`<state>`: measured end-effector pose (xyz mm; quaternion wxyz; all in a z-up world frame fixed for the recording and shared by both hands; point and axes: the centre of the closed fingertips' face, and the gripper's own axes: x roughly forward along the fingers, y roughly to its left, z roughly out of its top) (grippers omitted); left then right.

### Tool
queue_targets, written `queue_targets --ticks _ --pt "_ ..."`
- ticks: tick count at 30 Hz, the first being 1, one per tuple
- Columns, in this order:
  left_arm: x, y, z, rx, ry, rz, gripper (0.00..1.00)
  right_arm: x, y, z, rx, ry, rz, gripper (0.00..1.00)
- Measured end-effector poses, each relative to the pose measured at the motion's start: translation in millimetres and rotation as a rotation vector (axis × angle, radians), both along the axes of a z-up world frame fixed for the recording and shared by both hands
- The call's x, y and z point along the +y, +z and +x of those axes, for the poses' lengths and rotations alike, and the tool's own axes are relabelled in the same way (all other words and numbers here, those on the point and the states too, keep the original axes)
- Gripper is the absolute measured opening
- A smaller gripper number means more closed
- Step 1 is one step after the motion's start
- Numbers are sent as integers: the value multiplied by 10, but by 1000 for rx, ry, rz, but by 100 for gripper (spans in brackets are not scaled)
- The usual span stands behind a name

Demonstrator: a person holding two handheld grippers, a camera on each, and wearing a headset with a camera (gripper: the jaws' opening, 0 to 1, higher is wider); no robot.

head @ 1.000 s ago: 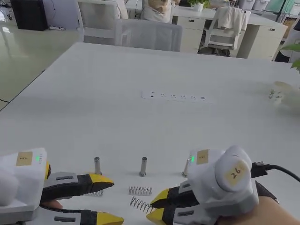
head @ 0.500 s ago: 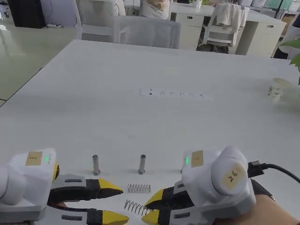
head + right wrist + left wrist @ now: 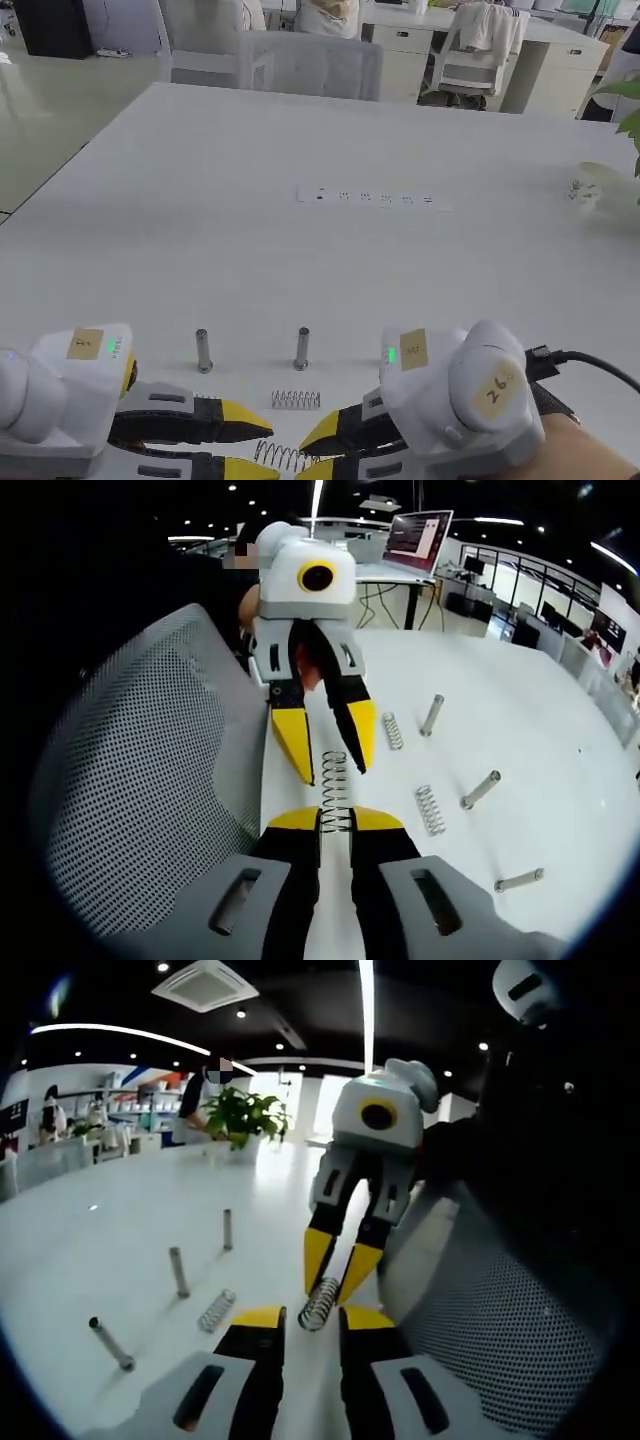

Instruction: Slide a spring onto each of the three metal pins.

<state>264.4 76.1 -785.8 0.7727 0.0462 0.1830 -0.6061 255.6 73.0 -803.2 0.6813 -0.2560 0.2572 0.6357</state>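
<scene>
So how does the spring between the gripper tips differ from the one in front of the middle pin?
The gripped spring is pinched in the right gripper, its far end between the jaws of the open left gripper; the free spring lies untouched on the table. The gripped spring looks longer and looser-coiled than the free spring. Both are bare metal coils, on no pin yet.

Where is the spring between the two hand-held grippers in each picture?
Head view: spring at the bottom edge, between the yellow tips.
Left gripper view: spring low centre, at the left hand-held gripper.
Right gripper view: spring centre, rising from the right hand-held gripper.
Shared landmark: the middle pin, upright.
</scene>
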Motion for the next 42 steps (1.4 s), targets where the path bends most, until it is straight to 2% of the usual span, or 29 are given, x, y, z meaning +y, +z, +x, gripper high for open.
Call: queue_targets --ticks 6,13,20,26,34,42 --pt "-20 -4 -45 1 -27 2 6 7 -5 -16 -16 22 -11 8" --pt "-23 -27 -66 -10 -44 15 4 -3 -11 -26 -37 50 -34 8" --pt "-19 -39 -78 -26 -57 28 4 -1 26 -35 -33 67 -42 8" --pt "-7 -50 -79 -34 -62 37 3 -1 120 -40 -11 61 -17 8" --pt "-3 -42 -75 -52 -68 42 3 24 260 -41 40 41 45 8" --pt "1 -43 -65 -60 -68 49 3 79 370 -45 56 31 87 8"
